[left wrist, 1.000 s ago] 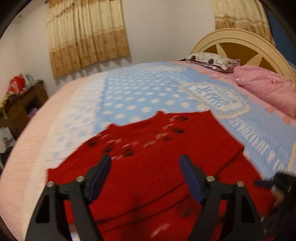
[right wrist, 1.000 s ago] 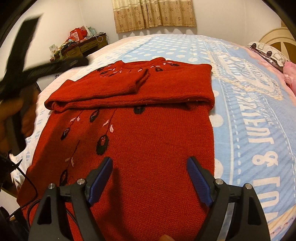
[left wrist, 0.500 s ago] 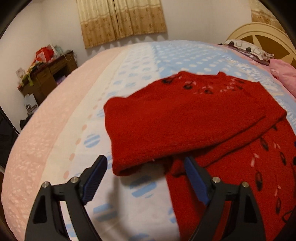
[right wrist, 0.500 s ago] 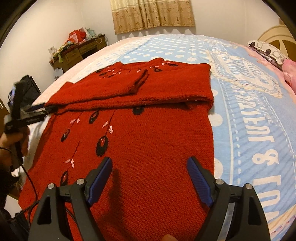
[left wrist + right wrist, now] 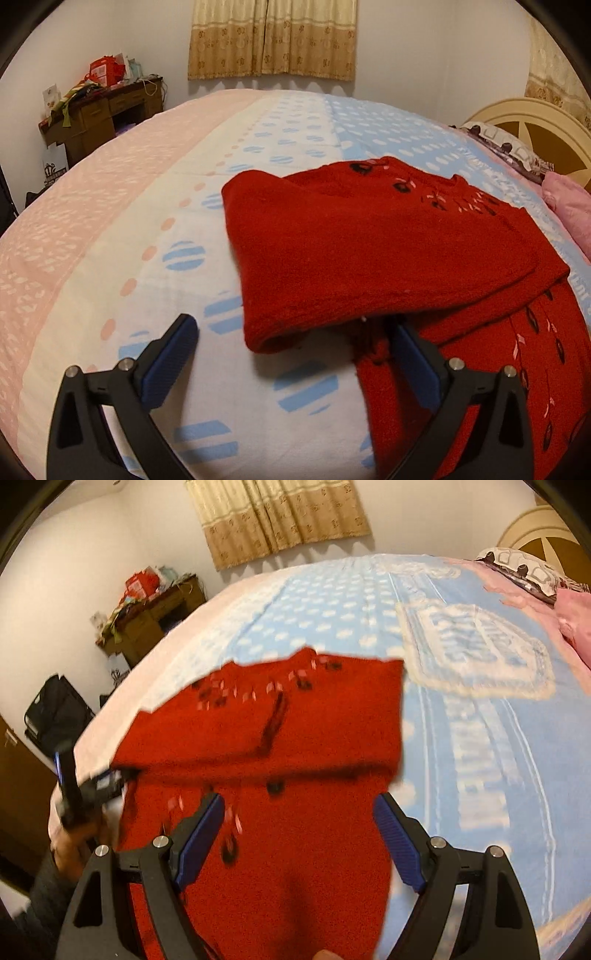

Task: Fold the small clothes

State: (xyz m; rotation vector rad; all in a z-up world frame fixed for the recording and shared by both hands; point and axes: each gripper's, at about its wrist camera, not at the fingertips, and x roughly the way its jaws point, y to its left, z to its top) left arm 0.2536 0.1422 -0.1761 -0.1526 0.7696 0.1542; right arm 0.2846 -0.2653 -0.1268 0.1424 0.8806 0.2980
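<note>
The red sweater [image 5: 369,258] lies folded on the bed [image 5: 110,240], filling the frame's right half. The left hand-held gripper [image 5: 291,354] is spread wide, holding nothing. The right hand-held gripper [image 5: 299,834] is spread too.

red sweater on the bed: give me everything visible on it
The red sweater looks like a fuzzy knit with dark leaf shapes and pale flecks running down the body and around the neckline. It lies flat on the bedspread, sleeves folded across the chest in a thick band, lower body still spread toward the cameras. Both the left tongs and the right tongs are open and hold nothing; contact with the knit cannot be told.
</note>
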